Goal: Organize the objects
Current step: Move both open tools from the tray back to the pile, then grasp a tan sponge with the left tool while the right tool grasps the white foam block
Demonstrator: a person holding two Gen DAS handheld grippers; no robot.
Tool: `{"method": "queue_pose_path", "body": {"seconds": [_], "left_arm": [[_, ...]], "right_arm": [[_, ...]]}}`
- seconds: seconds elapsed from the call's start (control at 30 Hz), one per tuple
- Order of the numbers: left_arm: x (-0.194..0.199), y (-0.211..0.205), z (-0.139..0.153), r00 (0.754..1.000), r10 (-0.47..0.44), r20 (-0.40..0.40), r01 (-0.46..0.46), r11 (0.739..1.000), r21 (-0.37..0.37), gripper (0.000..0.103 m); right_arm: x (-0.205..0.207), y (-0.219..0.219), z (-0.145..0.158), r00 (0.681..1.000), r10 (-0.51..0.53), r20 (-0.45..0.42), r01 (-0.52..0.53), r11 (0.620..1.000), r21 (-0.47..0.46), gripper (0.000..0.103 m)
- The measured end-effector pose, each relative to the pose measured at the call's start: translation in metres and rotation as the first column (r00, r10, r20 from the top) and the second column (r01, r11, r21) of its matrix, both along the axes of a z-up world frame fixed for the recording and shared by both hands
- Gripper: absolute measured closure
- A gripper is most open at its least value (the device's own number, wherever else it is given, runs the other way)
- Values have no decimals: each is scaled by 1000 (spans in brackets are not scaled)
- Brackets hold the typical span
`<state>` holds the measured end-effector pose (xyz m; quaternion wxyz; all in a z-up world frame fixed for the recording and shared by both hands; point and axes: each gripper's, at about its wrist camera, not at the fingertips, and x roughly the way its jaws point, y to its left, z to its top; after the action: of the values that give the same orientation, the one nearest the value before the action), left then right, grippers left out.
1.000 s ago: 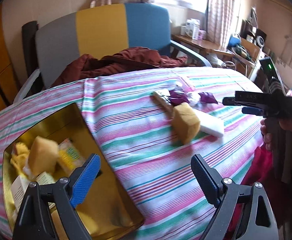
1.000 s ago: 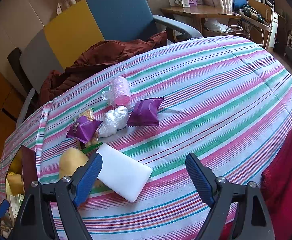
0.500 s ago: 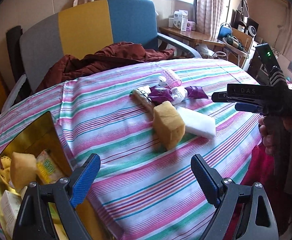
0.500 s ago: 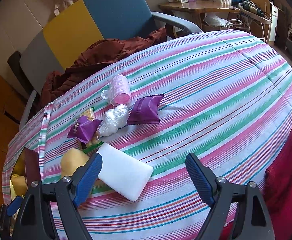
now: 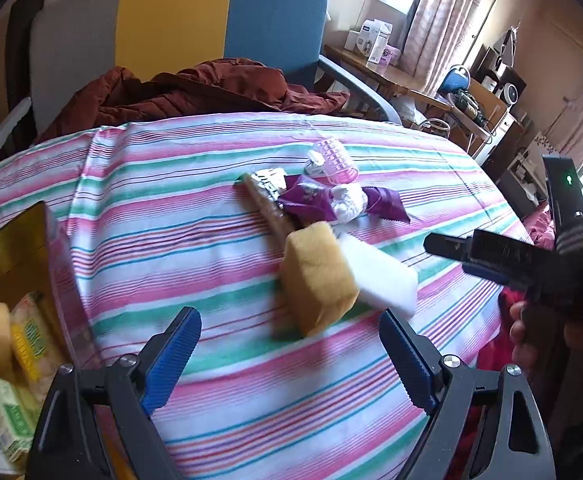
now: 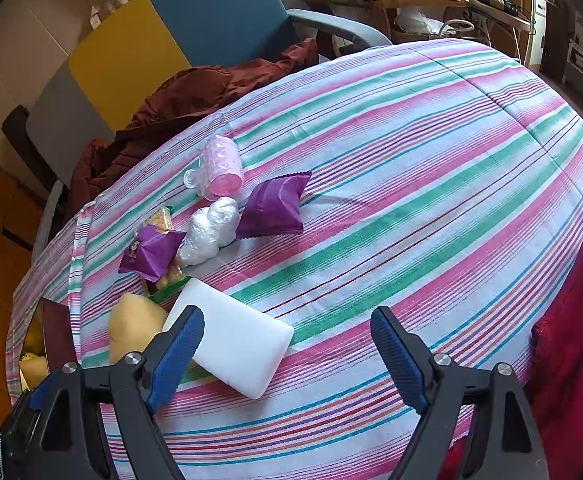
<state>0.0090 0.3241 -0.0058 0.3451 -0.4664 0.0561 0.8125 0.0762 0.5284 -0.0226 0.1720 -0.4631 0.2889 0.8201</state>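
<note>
A yellow sponge (image 5: 317, 276) (image 6: 133, 320) leans against a white foam block (image 5: 379, 276) (image 6: 235, 340) on the striped tablecloth. Behind them lie two purple snack packets (image 6: 275, 208) (image 6: 151, 250), a silver foil lump (image 6: 211, 228), a biscuit bar (image 5: 269, 200) and a pink plastic cup (image 6: 219, 168) on its side. My left gripper (image 5: 289, 344) hovers just short of the sponge, its jaws closing slightly with nothing between them. My right gripper (image 6: 287, 340) hangs open over the cloth, its left finger above the white block, holding nothing.
A gold box (image 5: 7, 248) at the table's left edge holds another sponge and several packets. A chair with a dark red jacket (image 5: 195, 88) stands behind the table. A hand (image 5: 527, 336) holds the right gripper's handle at the right; red cloth (image 6: 571, 340) lies there.
The left gripper has swung right, away from the gold box and toward the yellow sponge, which now sits near the middle of its view. The right gripper has hardly moved.
</note>
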Motion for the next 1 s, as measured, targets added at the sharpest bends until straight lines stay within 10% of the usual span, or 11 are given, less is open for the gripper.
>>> {"method": "queue_pose_path", "body": {"seconds": [0.37, 0.47, 0.57, 1.0], "left_arm": [[-32, 43, -28, 995, 34, 89, -34, 999, 4, 15], [-38, 46, -42, 992, 14, 123, -11, 1000, -23, 52], [-32, 41, -40, 994, -25, 106, 23, 1000, 21, 62], [-7, -18, -1, 997, -65, 48, 60, 993, 105, 64]], "right_arm": [[0, 2, -3, 1000, 0, 9, 0, 1000, -29, 16], [0, 3, -4, 1000, -1, 13, 1, 999, -36, 16], [-2, 1, -5, 1000, 8, 20, -8, 999, -34, 16], [-40, -57, -12, 924, 335, 183, -356, 930, 95, 16]]}}
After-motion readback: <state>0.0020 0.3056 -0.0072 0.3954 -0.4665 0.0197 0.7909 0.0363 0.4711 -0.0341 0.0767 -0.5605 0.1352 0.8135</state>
